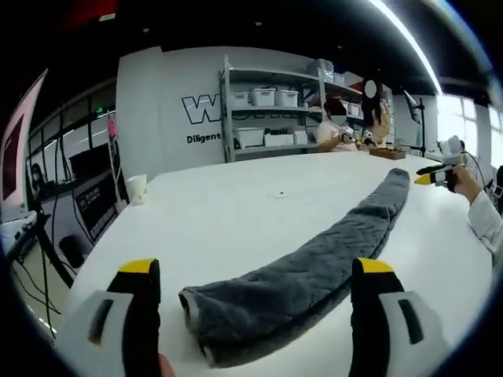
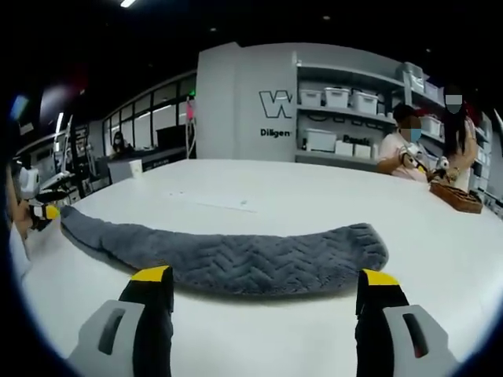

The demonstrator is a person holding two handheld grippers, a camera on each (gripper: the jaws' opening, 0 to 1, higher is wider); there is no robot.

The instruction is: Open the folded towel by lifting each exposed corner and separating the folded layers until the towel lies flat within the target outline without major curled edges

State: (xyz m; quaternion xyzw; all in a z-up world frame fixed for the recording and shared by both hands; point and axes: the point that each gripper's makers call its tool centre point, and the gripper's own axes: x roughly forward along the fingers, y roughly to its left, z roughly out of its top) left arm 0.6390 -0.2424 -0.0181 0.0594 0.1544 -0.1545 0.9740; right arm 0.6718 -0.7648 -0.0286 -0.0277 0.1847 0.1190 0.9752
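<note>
Towel, grey, rolled long across white table, one end between spread left gripper jaws, other just beyond spread right gripper.

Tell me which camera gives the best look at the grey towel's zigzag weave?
The right gripper view: the grey towel lies side-on across the white table, its chevron pattern sharp. In the left gripper view the towel runs lengthwise away from the camera, its near folded end large but its weave fainter.
</note>
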